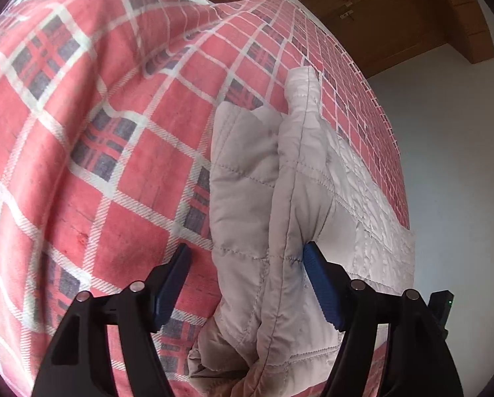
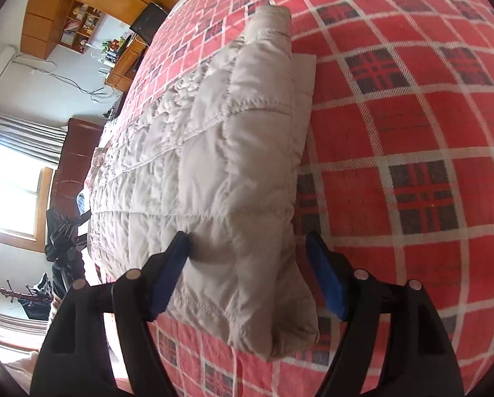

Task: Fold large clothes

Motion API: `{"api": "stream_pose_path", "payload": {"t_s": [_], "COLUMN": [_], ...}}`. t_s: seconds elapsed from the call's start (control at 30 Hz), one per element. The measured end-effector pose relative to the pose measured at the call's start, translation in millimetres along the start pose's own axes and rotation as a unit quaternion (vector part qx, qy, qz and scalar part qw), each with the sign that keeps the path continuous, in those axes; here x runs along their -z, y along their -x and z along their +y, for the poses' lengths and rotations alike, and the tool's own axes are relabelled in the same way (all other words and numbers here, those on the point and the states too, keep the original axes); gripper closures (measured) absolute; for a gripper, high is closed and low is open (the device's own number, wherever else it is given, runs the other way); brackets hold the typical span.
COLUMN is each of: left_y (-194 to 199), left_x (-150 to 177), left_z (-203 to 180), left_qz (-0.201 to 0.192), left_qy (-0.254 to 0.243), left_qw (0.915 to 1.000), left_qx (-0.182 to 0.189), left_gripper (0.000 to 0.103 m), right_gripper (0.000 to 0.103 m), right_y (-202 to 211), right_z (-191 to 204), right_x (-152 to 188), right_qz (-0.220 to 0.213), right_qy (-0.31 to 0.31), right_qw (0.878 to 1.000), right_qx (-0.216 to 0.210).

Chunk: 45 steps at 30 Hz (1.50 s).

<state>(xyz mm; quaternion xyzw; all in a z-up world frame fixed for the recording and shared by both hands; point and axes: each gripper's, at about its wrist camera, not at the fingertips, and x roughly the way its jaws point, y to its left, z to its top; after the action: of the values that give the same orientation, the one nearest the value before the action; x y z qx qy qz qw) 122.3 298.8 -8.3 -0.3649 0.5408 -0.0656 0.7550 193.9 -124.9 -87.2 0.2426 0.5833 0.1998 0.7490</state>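
A pale beige quilted jacket (image 1: 247, 182) lies on a bed under a red plaid cover (image 1: 98, 132). In the left wrist view a bunched, raised fold of it runs between the blue pads of my left gripper (image 1: 247, 261), which is open; the right pad (image 1: 316, 271) touches the fabric. In the right wrist view the jacket (image 2: 230, 165) lies flatter, with a folded sleeve or edge on top. My right gripper (image 2: 248, 248) is open astride its near corner, and the left pad (image 2: 179, 254) presses into the padding. The plaid cover (image 2: 395, 132) spreads to the right.
A wooden wardrobe (image 1: 395, 16) and a white wall stand beyond the bed's edge in the left wrist view. The right wrist view shows a bright window (image 2: 12, 198), a dark red headboard (image 2: 75, 158), wooden shelves (image 2: 78, 23), a desk with a screen (image 2: 147, 20) and a coat rack (image 2: 15, 294).
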Motion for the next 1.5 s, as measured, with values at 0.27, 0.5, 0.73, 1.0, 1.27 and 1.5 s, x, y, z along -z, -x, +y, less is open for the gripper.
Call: {"api": "stream_pose_path", "payload": {"t_s": [0.27, 0.5, 0.73, 1.0, 1.27, 1.5], "left_y": [-25.2, -30.2, -25.4, -2.7, 52.7, 104.5], "left_x": [3.0, 8.7, 11.8, 7.4, 31.5, 91.6], "left_z": [-16.4, -36.2, -54.4, -73.7, -102.3, -96.4], "left_qz": [0.033, 0.029, 0.016, -0.003, -0.004, 0.020], "left_qy": [-0.017, -0.053, -0.077, -0.084, -0.120, -0.144], "left_qw": [0.9985, 0.9980, 0.9969, 0.9958, 0.9904, 0.9872], "left_qx": [0.041, 0.014, 0.009, 0.037, 0.069, 0.066], "left_gripper": [0.031, 0.052, 0.077, 0.085, 0.086, 0.086], "right_gripper": [0.024, 0.041, 0.077, 0.087, 0.088, 0.088], "right_y": [-18.9, -24.7, -15.8, 15.4, 67.8, 97.2], "right_z": [-6.6, 5.5, 8.5, 22.0, 50.7, 61.2], "right_x": [-7.8, -11.1, -8.9, -7.2, 21.9, 80.8], "right_qz": [0.013, 0.013, 0.008, -0.014, -0.033, -0.015], "right_qy": [-0.007, -0.001, -0.015, -0.015, 0.012, 0.023], "right_qw": [0.999, 0.999, 0.997, 0.992, 0.990, 0.989], "right_qx": [-0.029, -0.037, -0.082, -0.121, -0.138, -0.144]}}
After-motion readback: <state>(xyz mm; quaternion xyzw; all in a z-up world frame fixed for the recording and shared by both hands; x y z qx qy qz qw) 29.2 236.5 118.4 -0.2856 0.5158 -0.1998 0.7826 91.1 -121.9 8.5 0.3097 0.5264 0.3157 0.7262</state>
